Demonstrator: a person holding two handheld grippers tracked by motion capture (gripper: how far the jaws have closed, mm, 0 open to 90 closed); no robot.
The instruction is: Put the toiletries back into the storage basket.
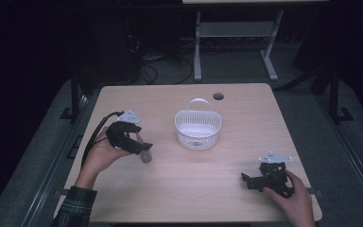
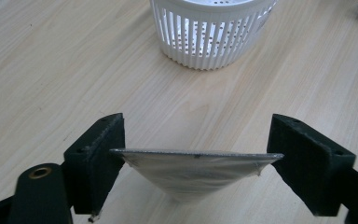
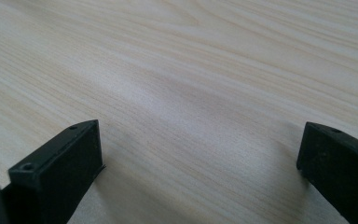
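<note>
The left gripper is pinching a thin, clear plastic pouch with a flat sealed top edge between its black fingers, each pad bearing on one end of that edge while the body is sagging below in a soft wedge. In the high view the pouch is hanging just above the pale wooden worktop, at about eight o'clock from the white slotted plastic basket with a hoop handle. It is looking light, floppy and slick, so the stiff sealed seam is probably the safest place to be gripping; the film below would likely be crumpling or slipping. The right gripper is resting with fingers spread wide and holding nothing, at five o'clock from the basket.
</note>
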